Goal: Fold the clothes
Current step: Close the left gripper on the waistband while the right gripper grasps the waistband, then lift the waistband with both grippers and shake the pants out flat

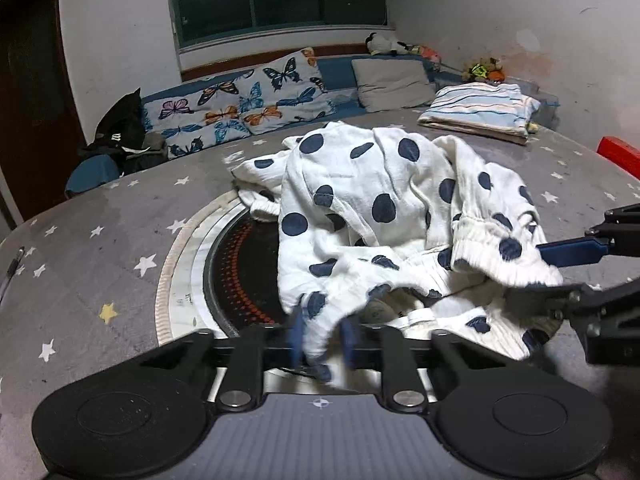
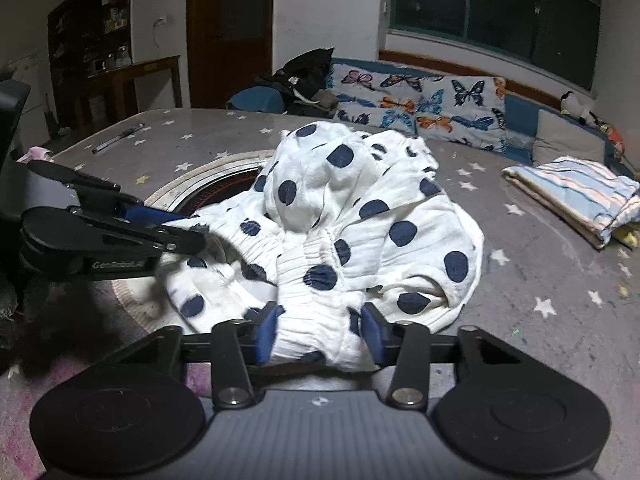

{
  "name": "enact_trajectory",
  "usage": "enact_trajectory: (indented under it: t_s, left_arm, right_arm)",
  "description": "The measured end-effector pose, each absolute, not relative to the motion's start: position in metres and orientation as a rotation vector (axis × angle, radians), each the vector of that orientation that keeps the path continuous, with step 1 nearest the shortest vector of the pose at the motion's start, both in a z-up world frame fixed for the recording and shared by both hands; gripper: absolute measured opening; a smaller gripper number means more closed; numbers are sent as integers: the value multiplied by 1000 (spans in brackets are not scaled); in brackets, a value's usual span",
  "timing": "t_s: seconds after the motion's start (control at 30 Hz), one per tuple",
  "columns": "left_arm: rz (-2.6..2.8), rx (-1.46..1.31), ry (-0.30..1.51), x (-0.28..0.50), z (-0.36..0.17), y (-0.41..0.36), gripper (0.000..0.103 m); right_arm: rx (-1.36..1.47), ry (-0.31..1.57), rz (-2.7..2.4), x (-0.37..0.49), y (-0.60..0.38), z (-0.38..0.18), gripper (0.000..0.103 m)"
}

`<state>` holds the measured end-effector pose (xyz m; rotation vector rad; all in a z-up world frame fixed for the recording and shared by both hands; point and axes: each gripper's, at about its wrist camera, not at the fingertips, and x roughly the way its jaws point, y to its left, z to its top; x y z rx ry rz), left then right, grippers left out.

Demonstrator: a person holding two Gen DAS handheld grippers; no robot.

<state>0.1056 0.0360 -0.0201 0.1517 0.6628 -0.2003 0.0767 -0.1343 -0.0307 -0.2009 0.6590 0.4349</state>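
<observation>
A crumpled white garment with dark blue dots (image 1: pixel 380 184) (image 2: pixel 360 200) lies heaped on the grey star-patterned table cover (image 1: pixel 100 248). In the left wrist view my left gripper (image 1: pixel 322 336) is shut on a near edge of the garment, with cloth pinched between its blue pads. My right gripper (image 2: pixel 320 334) holds the gathered elastic waistband between its pads, wider apart, with the cloth filling the gap. Each gripper shows in the other's view: the right one (image 1: pixel 524 268) at the garment's right side, the left one (image 2: pixel 196 232) at its left side.
A round dark heater plate with a white rim (image 1: pixel 236 264) is set into the table, partly under the garment. A folded striped cloth (image 1: pixel 480 108) (image 2: pixel 576 196) lies at the back right. A pen (image 2: pixel 116 138) lies far left, and a red object (image 1: pixel 620 156) at the right edge.
</observation>
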Motion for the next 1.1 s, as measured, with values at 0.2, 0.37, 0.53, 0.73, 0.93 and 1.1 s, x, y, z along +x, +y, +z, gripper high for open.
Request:
enact_trajectory:
  t_s: [0.2, 0.37, 0.53, 0.73, 0.93, 1.1]
  left_arm:
    - [-199, 104, 625, 89, -5, 43, 5]
    - [-205, 57, 607, 66, 9, 47, 5]
    - [-206, 6, 599, 37, 21, 52, 5]
    - [-213, -4, 615, -8, 23, 54, 6]
    - [-192, 27, 687, -28, 5, 54, 12]
    - [-168, 113, 657, -31, 5, 46, 32]
  right_arm:
    - [-187, 629, 415, 68, -149, -22, 36]
    - [-181, 610, 432, 55, -163, -11, 35]
    - [-150, 613, 495, 38, -176, 0, 35]
    - [-152, 645, 577, 9, -189, 7, 31]
    - [-219, 678, 585, -12, -195, -1, 32]
    - [-258, 636, 612, -15, -184, 2, 34]
